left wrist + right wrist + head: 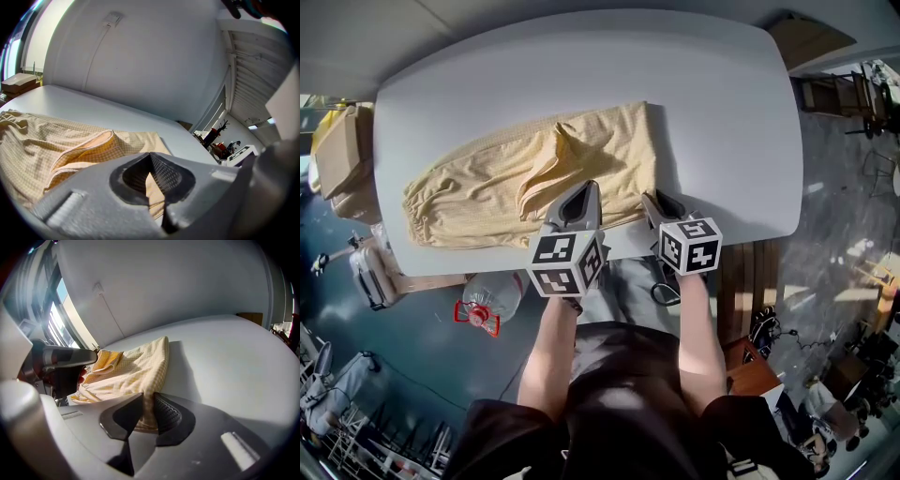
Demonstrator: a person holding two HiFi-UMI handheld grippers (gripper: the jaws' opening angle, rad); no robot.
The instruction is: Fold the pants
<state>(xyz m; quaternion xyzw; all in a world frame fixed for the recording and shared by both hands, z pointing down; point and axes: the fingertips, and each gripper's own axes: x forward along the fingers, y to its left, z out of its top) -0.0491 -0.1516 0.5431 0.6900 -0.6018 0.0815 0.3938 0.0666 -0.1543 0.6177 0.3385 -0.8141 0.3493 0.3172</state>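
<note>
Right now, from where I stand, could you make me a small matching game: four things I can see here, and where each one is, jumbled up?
Things
1. pants
2. bottle
3. cardboard box
4. right gripper

Places or states
A. down below the near edge of the table
B. shut on the pants' near edge
C. lying across the white table
D. past the table's left end in the head view

Pairs: 1-C, 2-A, 3-D, 4-B
</note>
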